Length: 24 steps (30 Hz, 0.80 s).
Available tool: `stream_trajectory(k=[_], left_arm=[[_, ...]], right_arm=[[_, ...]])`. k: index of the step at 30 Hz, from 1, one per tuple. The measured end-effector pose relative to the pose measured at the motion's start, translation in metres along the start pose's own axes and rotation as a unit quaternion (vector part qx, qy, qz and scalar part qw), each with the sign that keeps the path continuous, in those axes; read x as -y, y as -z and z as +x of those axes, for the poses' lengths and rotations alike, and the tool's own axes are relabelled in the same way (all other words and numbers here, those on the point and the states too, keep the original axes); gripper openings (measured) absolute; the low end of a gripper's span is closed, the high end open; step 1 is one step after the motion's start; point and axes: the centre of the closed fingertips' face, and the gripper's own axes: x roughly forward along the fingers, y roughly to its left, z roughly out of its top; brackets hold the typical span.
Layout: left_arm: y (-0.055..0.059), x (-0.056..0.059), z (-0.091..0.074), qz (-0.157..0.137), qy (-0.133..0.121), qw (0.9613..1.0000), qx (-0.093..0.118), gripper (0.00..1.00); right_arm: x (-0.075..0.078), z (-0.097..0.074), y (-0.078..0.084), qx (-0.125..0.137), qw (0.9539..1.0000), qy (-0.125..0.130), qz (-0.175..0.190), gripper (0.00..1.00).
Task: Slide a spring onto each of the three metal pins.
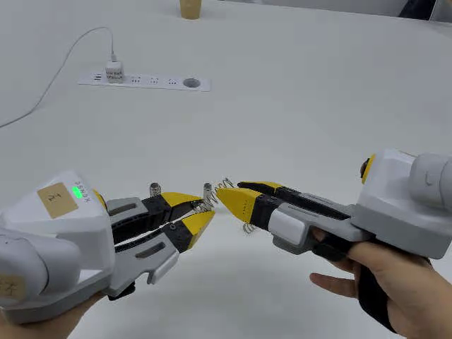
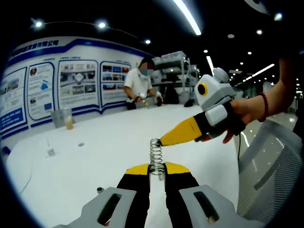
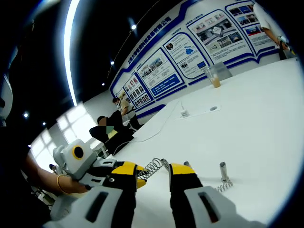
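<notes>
My left gripper (image 2: 157,167) is shut on a small steel spring (image 2: 156,153), which stands straight out from its yellow tips. In the head view the left gripper (image 1: 194,212) comes from the lower left and meets my right gripper (image 1: 227,192) tip to tip. The spring's free end (image 3: 154,166) lies in the gap of the right gripper (image 3: 154,170), whose jaws stand slightly apart. Two upright metal pins (image 1: 154,188) (image 1: 207,189) stand on the table just behind the tips. Another spring (image 1: 248,227) lies on the table under the right gripper.
A white power strip (image 1: 145,81) with a plugged charger and cable lies far back left, and a cup (image 1: 190,8) stands at the far edge. In the left gripper view a person (image 2: 138,85) works at the table's far end.
</notes>
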Motion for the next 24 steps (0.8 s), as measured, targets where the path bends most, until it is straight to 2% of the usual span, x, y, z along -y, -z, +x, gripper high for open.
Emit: stream_trajectory(k=[3, 5, 7, 15, 17, 19, 22, 24], left_arm=[[-0.004, 0.003, 0.0, -0.002, 0.004, 1.0, 0.008, 0.1], [-0.004, 0.004, -0.001, -0.004, 0.005, 0.9999, 0.009, 0.1], [-0.004, 0.005, -0.001, -0.02, 0.006, 0.9997, 0.01, 0.1], [-0.007, 0.004, -0.006, -0.016, 0.0, 0.9997, 0.017, 0.1], [-0.008, 0.004, -0.006, -0.017, -0.002, 0.9997, 0.016, 0.1], [-0.008, 0.004, -0.007, -0.031, -0.002, 0.9994, 0.012, 0.11], [-0.007, 0.004, -0.006, -0.023, -0.003, 0.9997, 0.006, 0.11], [-0.007, 0.005, -0.006, -0.025, -0.003, 0.9997, 0.004, 0.11]], right_arm=[[-0.004, 0.002, 0.001, -0.002, 0.9999, -0.01, 0.008, 0.26], [-0.007, 0.003, -0.001, 0.004, 0.9994, -0.02, 0.028, 0.24], [-0.007, 0.004, -0.002, 0.007, 0.999, -0.023, 0.037, 0.21], [-0.01, 0.006, -0.004, 0.007, 0.9975, -0.034, 0.061, 0.14], [-0.011, 0.006, -0.004, 0.006, 0.9974, -0.036, 0.062, 0.14], [-0.012, 0.007, -0.004, 0.007, 0.9974, -0.037, 0.061, 0.14], [-0.017, 0.007, -0.007, 0.015, 0.9975, -0.047, 0.051, 0.12], [-0.016, 0.007, -0.007, 0.013, 0.998, -0.044, 0.044, 0.12]])
